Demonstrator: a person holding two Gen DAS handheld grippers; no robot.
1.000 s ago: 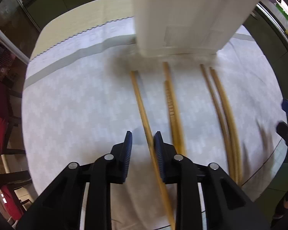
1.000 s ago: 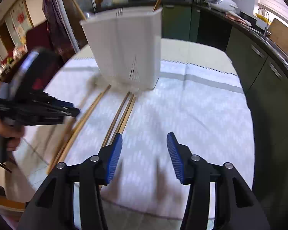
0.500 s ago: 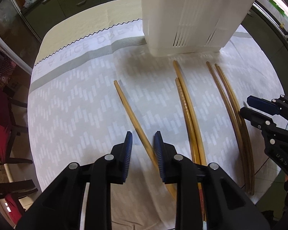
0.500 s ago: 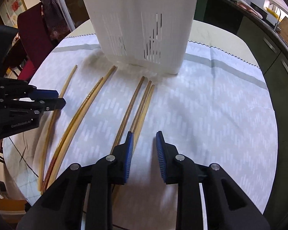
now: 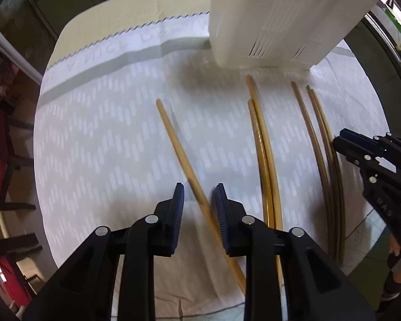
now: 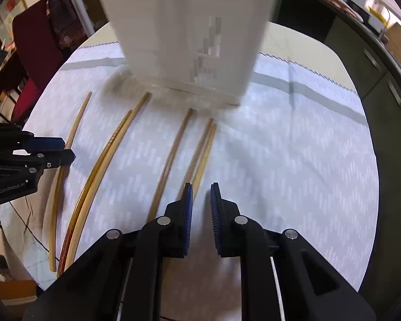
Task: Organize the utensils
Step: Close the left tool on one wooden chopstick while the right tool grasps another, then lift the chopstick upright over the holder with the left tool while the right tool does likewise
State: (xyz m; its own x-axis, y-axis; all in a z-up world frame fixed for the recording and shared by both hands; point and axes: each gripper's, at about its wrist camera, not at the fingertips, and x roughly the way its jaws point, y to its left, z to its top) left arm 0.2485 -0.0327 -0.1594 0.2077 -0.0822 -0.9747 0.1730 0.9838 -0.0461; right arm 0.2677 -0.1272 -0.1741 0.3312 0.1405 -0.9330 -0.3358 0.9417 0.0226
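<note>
Several wooden chopsticks lie on a white patterned tablecloth in front of a white slotted utensil holder (image 5: 283,18), also in the right wrist view (image 6: 184,32). My left gripper (image 5: 197,195) is open, its fingers either side of a single light chopstick (image 5: 179,147) that lies apart on the left. A yellow pair (image 5: 262,144) and a darker group (image 5: 320,147) lie to the right. My right gripper (image 6: 201,196) is narrowly open and empty, just right of the rightmost chopsticks (image 6: 200,155). It shows in the left wrist view (image 5: 342,139).
The round table's cloth (image 5: 99,133) ends close to my grippers. Dark red chairs (image 6: 37,45) stand at the left. Green kitchen cabinets (image 6: 382,61) and a counter run along the far and right sides.
Both grippers have come lower and closer to the chopsticks and the holder. The right gripper's jaws narrowed from wide open. The left gripper straddles the single chopstick.
</note>
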